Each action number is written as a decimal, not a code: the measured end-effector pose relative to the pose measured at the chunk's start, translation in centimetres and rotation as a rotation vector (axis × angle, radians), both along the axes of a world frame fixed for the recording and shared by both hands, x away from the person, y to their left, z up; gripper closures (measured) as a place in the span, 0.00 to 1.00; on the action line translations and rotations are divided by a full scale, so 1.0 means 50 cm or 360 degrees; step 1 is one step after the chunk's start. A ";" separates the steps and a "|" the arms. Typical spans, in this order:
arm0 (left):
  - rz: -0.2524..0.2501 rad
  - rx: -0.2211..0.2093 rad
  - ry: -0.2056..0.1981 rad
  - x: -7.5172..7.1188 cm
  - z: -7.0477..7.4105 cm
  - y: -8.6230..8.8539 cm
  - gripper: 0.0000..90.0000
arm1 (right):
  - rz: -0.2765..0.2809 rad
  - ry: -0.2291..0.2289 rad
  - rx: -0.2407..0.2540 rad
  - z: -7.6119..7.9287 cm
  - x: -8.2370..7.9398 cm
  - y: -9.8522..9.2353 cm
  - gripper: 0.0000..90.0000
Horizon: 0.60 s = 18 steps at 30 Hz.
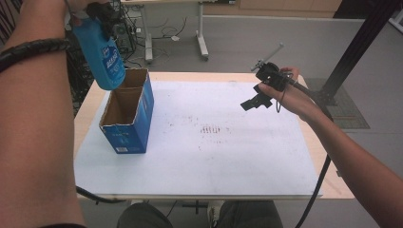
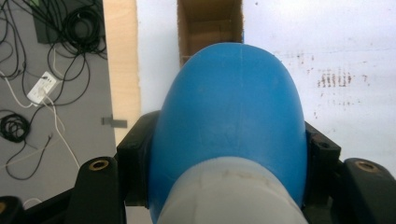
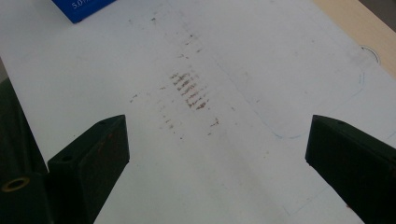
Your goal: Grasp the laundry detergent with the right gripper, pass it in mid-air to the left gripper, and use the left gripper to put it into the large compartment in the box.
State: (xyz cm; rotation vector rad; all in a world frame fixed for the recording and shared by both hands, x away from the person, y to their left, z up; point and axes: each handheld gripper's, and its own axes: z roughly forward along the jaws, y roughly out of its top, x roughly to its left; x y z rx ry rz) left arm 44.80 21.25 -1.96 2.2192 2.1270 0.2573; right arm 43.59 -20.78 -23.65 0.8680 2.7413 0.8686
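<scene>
Left gripper (image 1: 97,12): clenched on the blue bottle (image 1: 102,54) — upper left of the high view, above the open box (image 1: 128,114).
Right gripper (image 1: 254,100): jaws released — right of centre, over the white mat (image 1: 214,161).

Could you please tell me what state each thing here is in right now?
blue bottle: held in the air above the box, cap end up in the jaws.
cardboard box: upright on the table, top open.
left gripper: shut on the bottle.
right gripper: open, nothing between its jaws.
white mat: flat, stained mid-sheet.
</scene>
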 end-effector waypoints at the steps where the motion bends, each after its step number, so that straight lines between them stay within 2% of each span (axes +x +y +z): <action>1: 0.0021 -0.0006 0.0005 0.001 -0.002 0.003 0.41 | 0.0000 -0.0003 -0.0003 0.001 0.000 -0.001 0.07; 11: 0.0112 -0.0041 0.0007 0.009 -0.016 0.015 0.41 | -0.0037 -0.0027 0.0018 0.012 -0.001 -0.017 0.07; 18: 0.0131 -0.0042 0.0013 0.016 -0.032 0.015 0.41 | -0.0062 -0.0033 0.0015 0.015 -0.003 -0.027 0.07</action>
